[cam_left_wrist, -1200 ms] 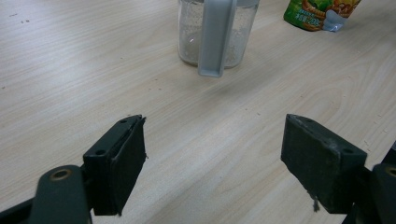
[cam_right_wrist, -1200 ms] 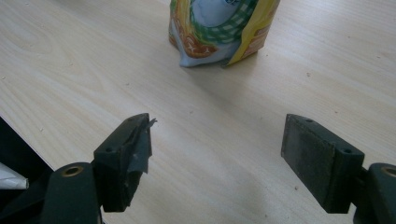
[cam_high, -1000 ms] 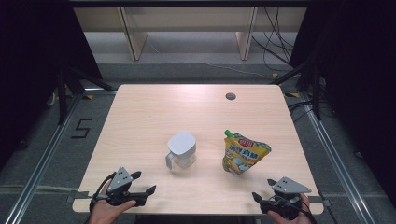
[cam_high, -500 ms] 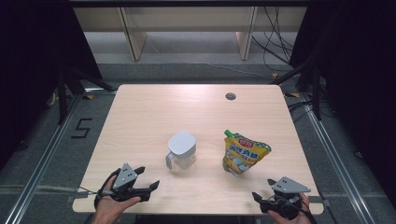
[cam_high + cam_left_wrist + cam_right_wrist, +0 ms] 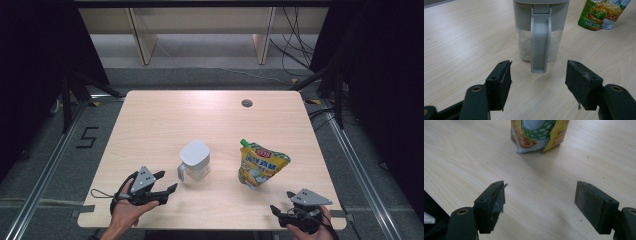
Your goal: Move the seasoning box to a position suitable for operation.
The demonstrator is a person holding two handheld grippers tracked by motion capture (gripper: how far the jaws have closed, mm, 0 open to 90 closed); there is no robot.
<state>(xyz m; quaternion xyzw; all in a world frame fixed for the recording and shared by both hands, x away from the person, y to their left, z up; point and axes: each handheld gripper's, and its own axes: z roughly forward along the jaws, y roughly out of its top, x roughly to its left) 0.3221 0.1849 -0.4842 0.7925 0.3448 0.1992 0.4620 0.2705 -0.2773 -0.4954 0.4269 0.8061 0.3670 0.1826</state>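
Note:
A small clear jug with a grey lid and grey handle (image 5: 194, 160) stands near the table's middle; its handle (image 5: 539, 37) faces my left gripper. My left gripper (image 5: 165, 192) is open a short way to the jug's lower left, jaws apart on either side of the handle's line (image 5: 539, 82), touching nothing. A yellow-green stand-up snack pouch (image 5: 260, 165) stands right of the jug, also seen as pouch (image 5: 537, 133). My right gripper (image 5: 280, 212) is open near the table's front edge, below the pouch, with bare wood between its jaws (image 5: 540, 202).
The light wooden table (image 5: 165, 120) has a round cable hole (image 5: 246, 103) at the back right. Its front edge runs just under both hands. Dark floor, metal rails and shelving legs surround the table.
My left gripper has moved right and slightly forward toward the jug's handle. The right gripper has barely shifted. Jug and pouch stay in place.

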